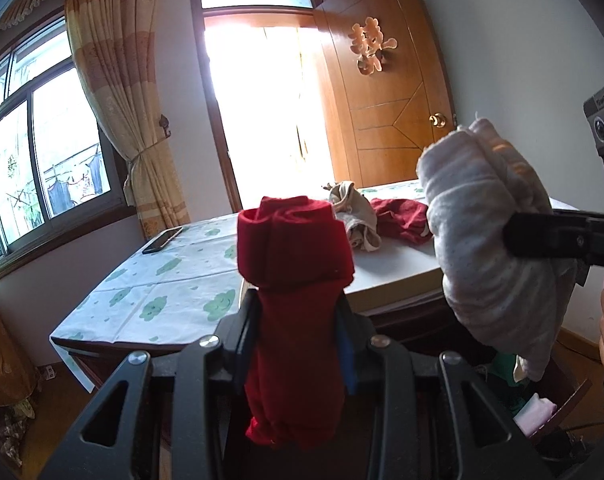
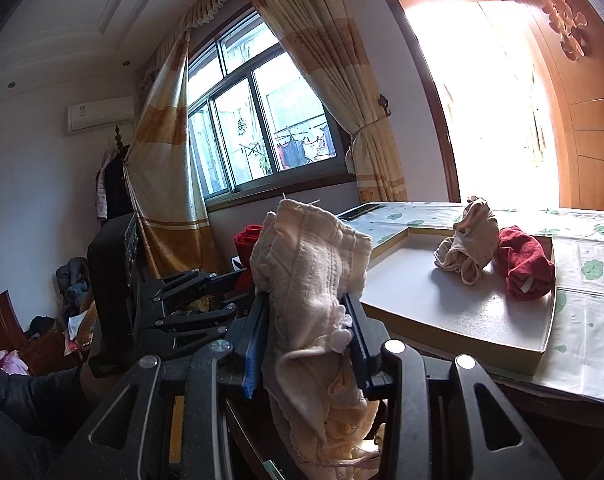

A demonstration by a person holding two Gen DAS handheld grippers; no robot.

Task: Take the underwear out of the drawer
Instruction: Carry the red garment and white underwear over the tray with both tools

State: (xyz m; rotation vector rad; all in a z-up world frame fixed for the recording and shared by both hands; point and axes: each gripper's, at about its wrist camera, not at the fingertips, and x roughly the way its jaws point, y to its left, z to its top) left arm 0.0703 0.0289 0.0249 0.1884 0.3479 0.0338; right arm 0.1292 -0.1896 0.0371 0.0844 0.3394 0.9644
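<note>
The left gripper (image 1: 298, 320) is pinching a rolled red underwear bundle (image 1: 296, 264) upright between its two fingers, low in the centre of the left wrist view. The right gripper (image 2: 307, 332) is clamping a rolled cream underwear bundle (image 2: 305, 272) the same way, at the bottom centre of its own view; this pale bundle is also showing at the right of the left wrist view, held up in the air.

Beyond both bundles, a shallow white tray (image 2: 441, 308) is sitting on the surface (image 1: 162, 280), which is wearing a white cloth with green prints. Two more garments are lying in the tray, touching: a beige one (image 2: 467, 240) and a dark red one (image 2: 523, 264). A phone (image 1: 162, 240) is lying near the far left edge of the surface. The open drawer (image 1: 541, 408), with clothes inside, is showing at the lower right of the left wrist view.
</note>
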